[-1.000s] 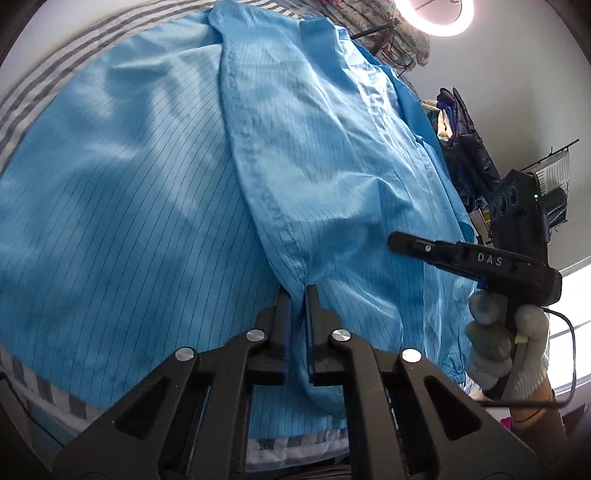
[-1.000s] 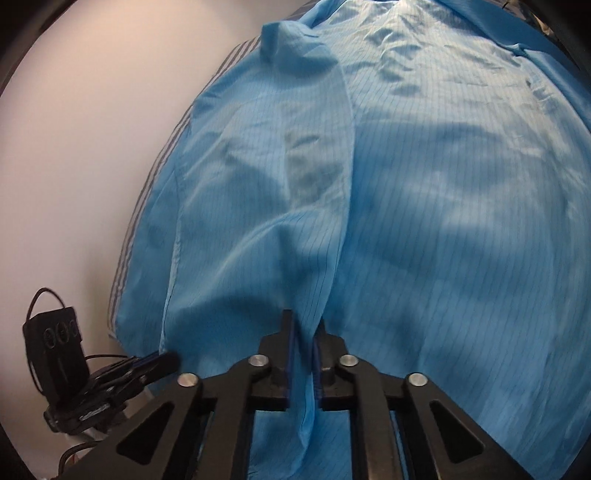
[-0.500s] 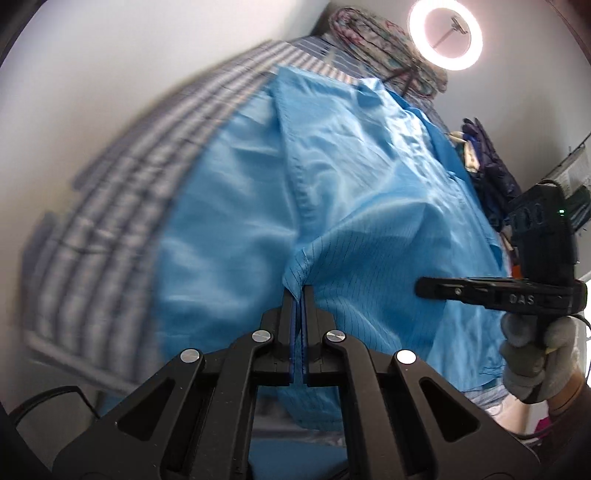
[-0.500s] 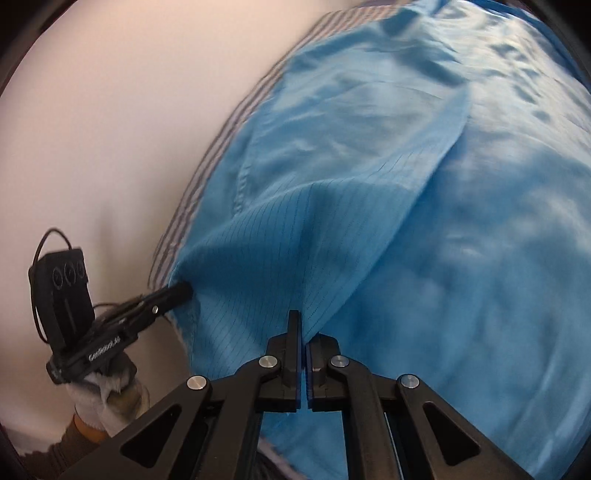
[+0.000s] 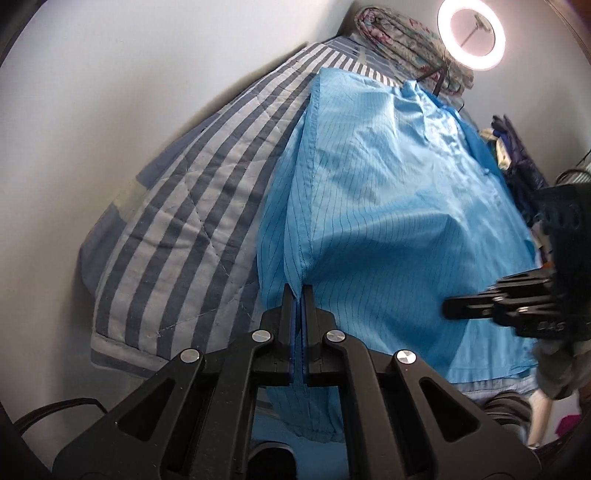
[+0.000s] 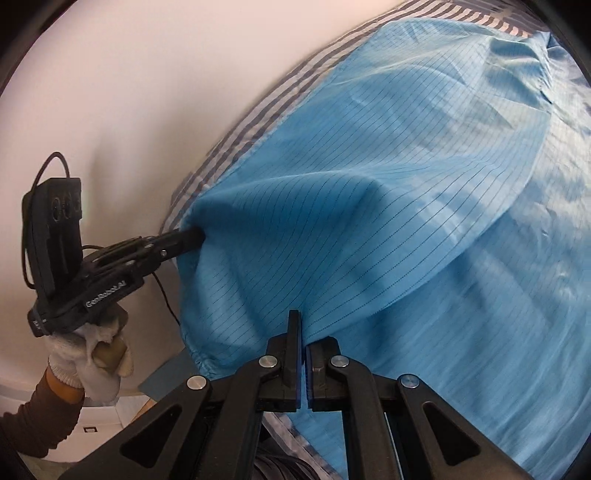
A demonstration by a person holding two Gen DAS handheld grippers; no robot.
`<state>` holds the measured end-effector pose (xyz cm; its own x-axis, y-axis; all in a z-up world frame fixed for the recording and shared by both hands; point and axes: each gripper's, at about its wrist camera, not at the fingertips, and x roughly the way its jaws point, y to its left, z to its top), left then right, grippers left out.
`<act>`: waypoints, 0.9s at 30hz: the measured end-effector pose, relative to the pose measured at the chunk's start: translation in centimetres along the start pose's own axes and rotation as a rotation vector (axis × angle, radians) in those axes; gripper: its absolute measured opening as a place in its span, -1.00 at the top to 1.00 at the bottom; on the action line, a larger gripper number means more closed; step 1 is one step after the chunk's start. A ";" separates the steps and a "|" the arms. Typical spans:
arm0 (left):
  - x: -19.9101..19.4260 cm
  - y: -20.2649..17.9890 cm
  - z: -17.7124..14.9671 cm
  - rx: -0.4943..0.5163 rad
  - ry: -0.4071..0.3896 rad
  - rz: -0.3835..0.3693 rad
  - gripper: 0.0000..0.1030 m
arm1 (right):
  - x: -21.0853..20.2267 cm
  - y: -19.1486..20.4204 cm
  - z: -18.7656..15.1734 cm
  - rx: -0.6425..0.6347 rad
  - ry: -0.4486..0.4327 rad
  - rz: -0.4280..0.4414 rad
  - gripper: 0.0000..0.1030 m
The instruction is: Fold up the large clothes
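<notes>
Garment (image 5: 388,206) – bright blue with thin dark pinstripes; quilt (image 5: 192,221) – grey-blue and pale stripes; tongs (image 5: 298,291) black

Garment (image 5: 388,206) on quilt (image 5: 192,206), beside wall (image 5: 110,92)

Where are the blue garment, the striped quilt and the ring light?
blue garment (image 5: 388,206): left wrist view, middle of the cloth.
striped quilt (image 5: 192,221): left wrist view, bare striped part.
ring light (image 5: 448,31): left wrist view, glowing rim.

The blue garment (image 5: 388,206) is thin woven cloth with a faint sheen and fine dark pinstripes. The striped quilt (image 5: 184,221) is matt, stitched cotton-like fabric. Both grippers' fingers (image 6: 293,332) are matt black plastic (with shiny metal screws); the glove (image 6: 92,354) is coarse knit.
</notes>
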<state>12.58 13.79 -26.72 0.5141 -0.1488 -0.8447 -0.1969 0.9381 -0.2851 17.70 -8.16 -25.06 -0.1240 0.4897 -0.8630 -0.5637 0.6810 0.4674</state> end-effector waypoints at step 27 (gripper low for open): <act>-1.7 -6.5 12.6 0.043 -0.241 -0.113 0.44 | -18.0 -16.2 10.8 0.216 -0.545 -0.199 0.31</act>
<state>23.49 11.92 -17.73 0.7160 -0.1792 -0.6748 -0.0937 0.9331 -0.3472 37.85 -22.14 -15.01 0.4335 0.5109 -0.7423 -0.3479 0.8548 0.3851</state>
